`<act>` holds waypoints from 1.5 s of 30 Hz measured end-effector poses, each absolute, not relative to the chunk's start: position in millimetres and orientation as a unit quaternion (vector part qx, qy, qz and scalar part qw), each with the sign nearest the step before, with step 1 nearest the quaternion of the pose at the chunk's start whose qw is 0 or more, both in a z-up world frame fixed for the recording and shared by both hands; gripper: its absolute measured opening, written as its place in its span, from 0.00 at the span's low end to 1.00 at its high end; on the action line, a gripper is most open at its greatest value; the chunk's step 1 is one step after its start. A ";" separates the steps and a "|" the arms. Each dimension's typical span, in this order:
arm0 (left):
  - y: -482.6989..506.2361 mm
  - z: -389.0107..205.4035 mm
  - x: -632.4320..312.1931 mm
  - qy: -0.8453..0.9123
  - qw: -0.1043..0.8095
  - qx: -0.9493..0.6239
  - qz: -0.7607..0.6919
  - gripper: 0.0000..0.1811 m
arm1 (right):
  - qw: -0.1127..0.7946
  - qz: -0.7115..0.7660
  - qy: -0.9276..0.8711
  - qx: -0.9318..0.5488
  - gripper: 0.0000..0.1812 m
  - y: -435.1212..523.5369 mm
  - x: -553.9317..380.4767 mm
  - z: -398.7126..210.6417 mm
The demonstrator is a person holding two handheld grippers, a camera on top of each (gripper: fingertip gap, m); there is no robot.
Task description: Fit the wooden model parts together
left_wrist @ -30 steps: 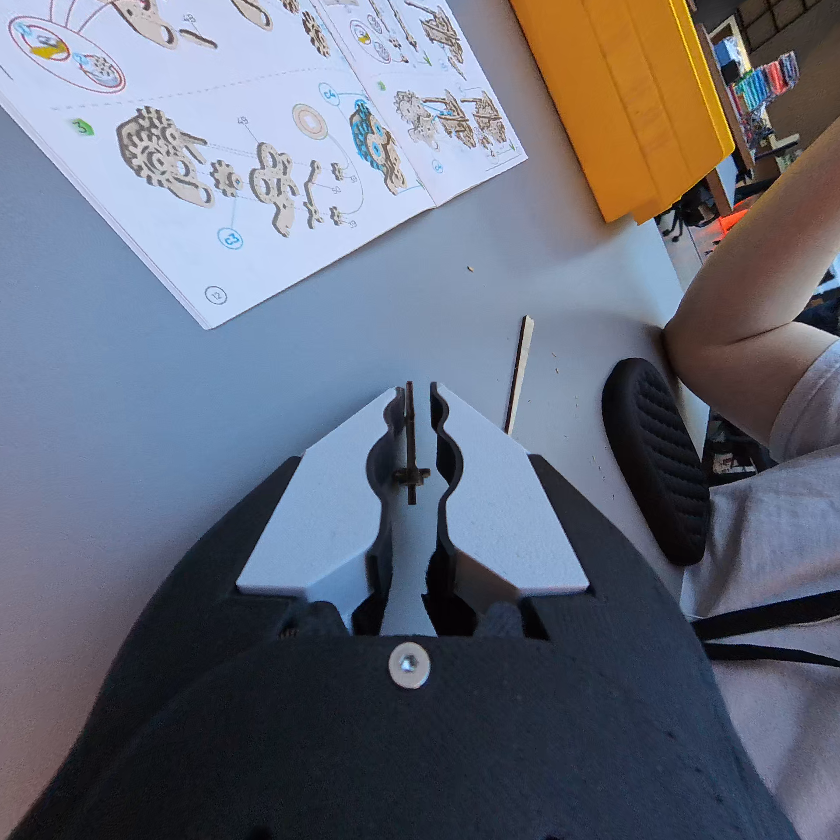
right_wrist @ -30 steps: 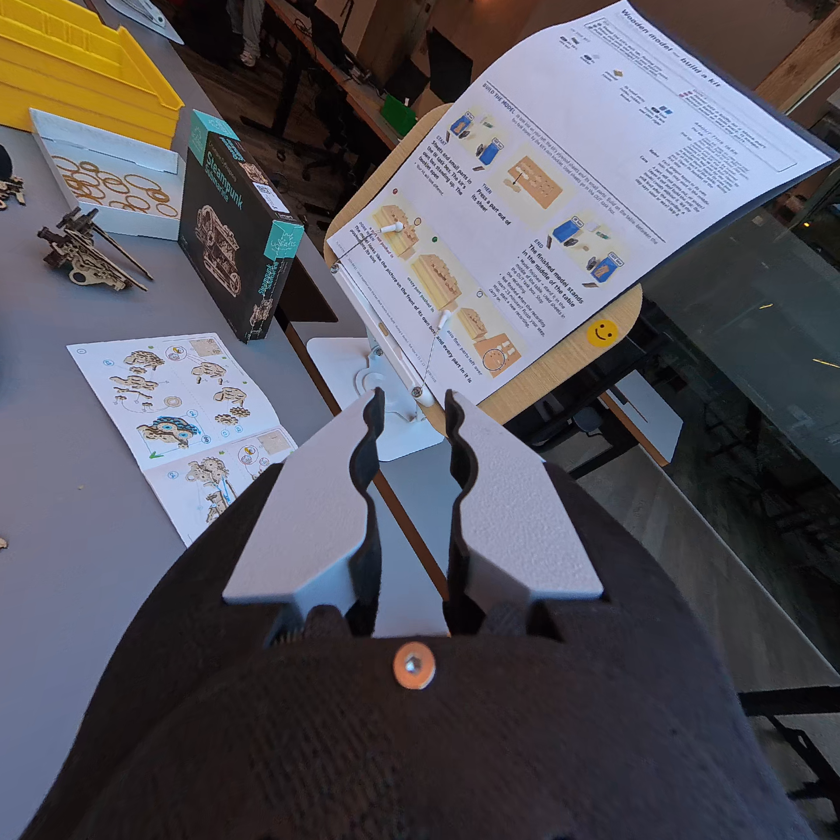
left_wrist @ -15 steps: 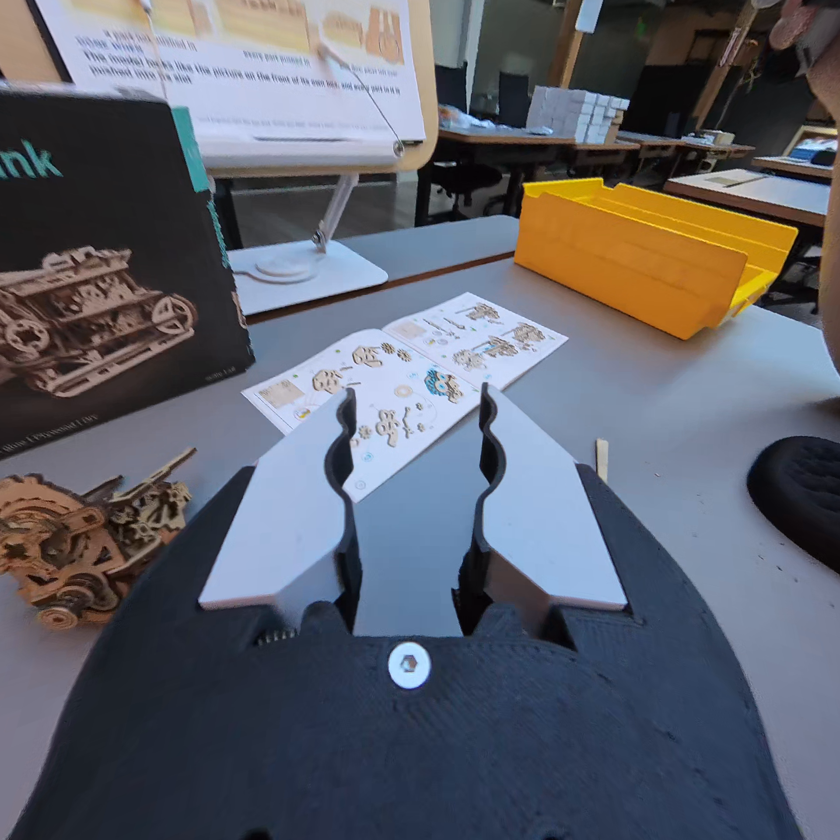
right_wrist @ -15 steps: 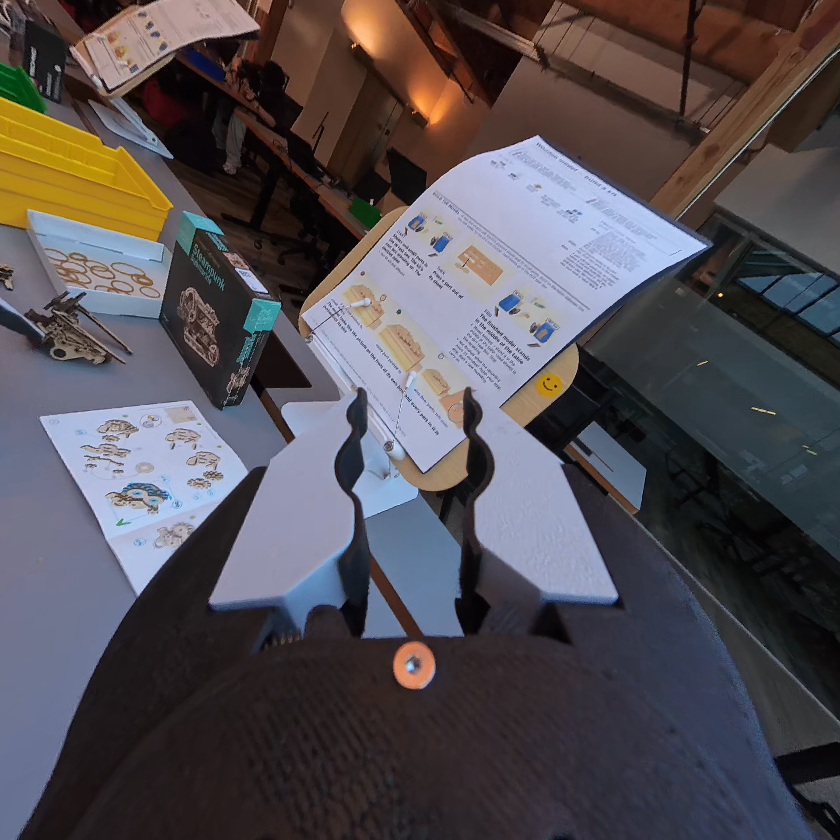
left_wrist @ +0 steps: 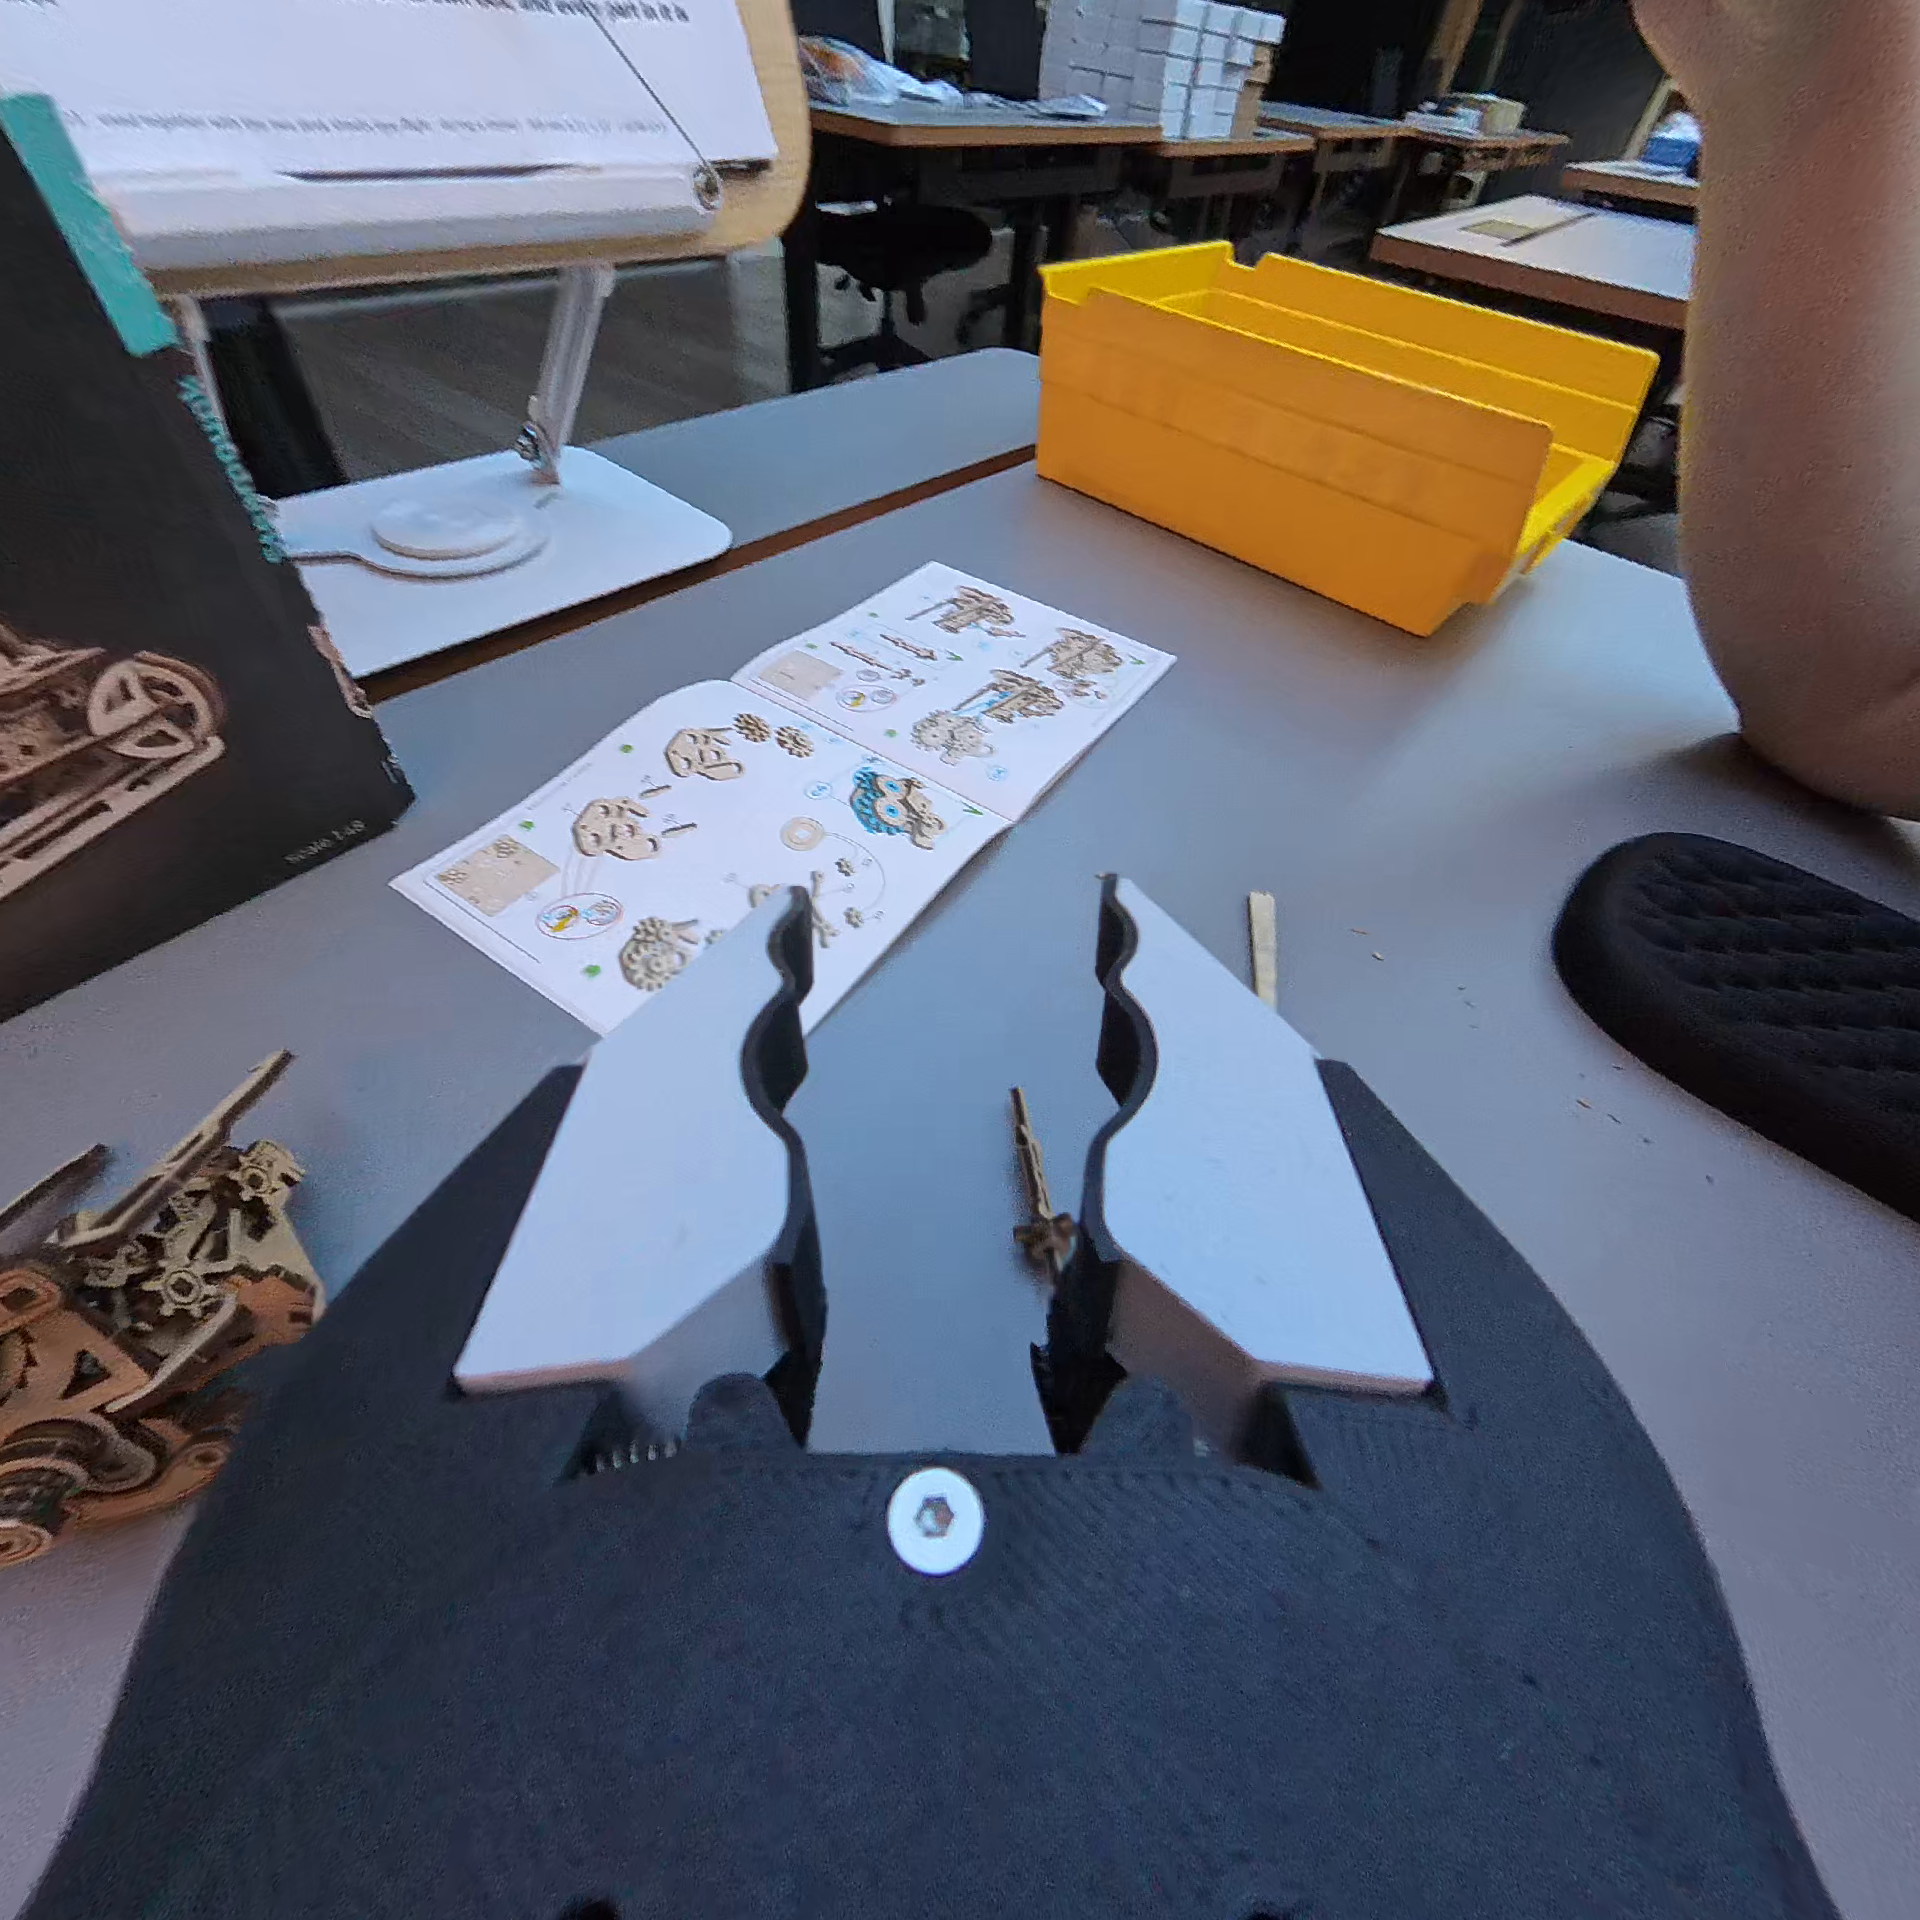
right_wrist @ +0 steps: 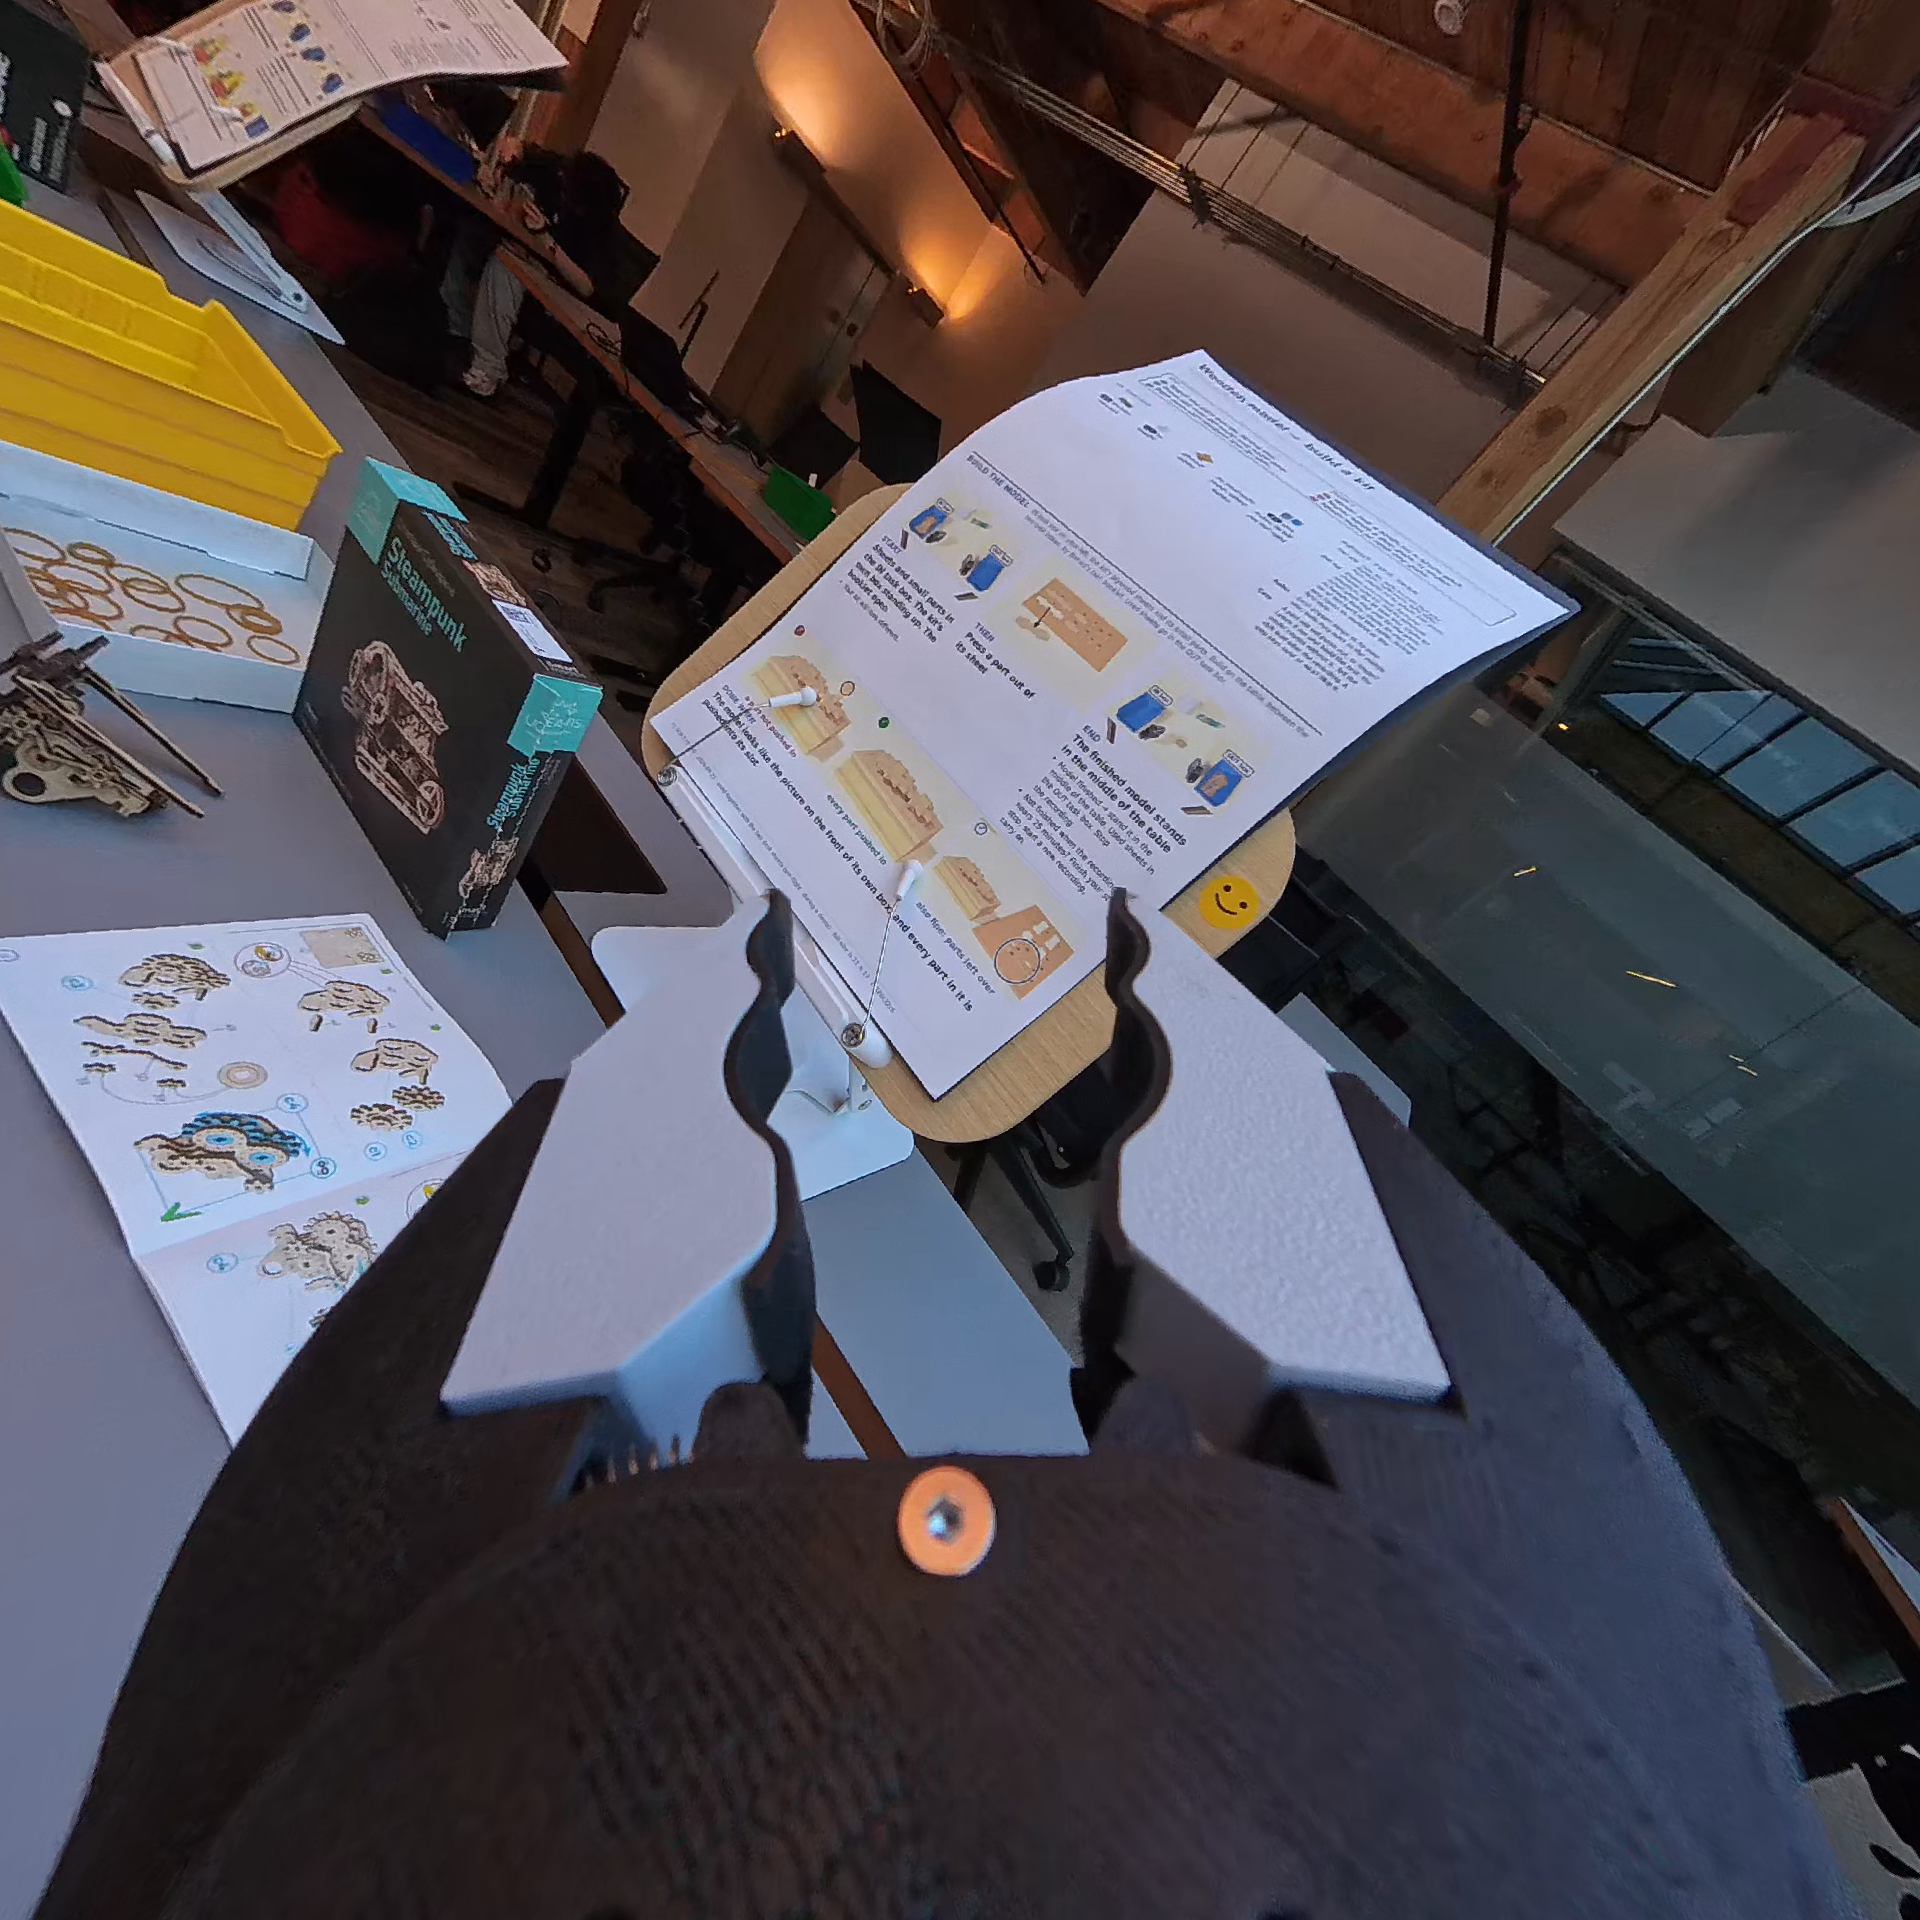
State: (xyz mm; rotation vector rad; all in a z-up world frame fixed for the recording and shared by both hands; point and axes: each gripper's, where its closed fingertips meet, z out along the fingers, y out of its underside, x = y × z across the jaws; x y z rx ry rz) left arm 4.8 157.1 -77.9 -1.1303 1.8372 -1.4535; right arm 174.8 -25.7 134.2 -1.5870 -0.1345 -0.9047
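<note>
My left gripper (left_wrist: pixel 951 894) is open wide, low over the grey table (left_wrist: pixel 1351 831). A thin wooden axle part with a small gear (left_wrist: pixel 1034 1184) sits loose between the jaws, close against the right finger's inner pad; I cannot tell whether it touches the pad. The partly built wooden model (left_wrist: pixel 125 1320) lies to the gripper's left and also shows far left in the right wrist view (right_wrist: pixel 62 727). My right gripper (right_wrist: pixel 945 925) is open and empty, raised off the table's edge and facing a document stand (right_wrist: pixel 1039 727).
An open instruction booklet (left_wrist: pixel 790 790) lies ahead, with a loose wooden stick (left_wrist: pixel 1261 940) and a black pad (left_wrist: pixel 1766 1008) to the right. A yellow bin (left_wrist: pixel 1299 436), a black kit box (left_wrist: pixel 125 623), a person's arm (left_wrist: pixel 1808 416) and a white tray of rings (right_wrist: pixel 156 603) surround them. Spacing between my two grippers at the tips: around 35 cm.
My left gripper was shut on the thin wooden part pointing down at the table; it has opened wide, released the part and levelled out. My right gripper has opened wider and tilted upward.
</note>
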 end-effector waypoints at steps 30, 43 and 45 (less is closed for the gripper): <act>146.2 -159.9 -54.9 0.808 -0.007 -0.438 -0.394 0.06 | 0.587 -0.390 -0.077 -0.705 0.28 -23.2 169.1 126.3; 145.3 -165.3 -52.7 0.810 -0.010 -0.441 -0.387 0.00 | 0.576 -0.396 -0.088 -0.709 0.28 -22.3 167.2 124.2; 146.7 -165.3 -52.1 0.812 -0.005 -0.440 -0.384 0.00 | 0.575 -0.397 -0.089 -0.710 0.28 -21.9 167.4 123.4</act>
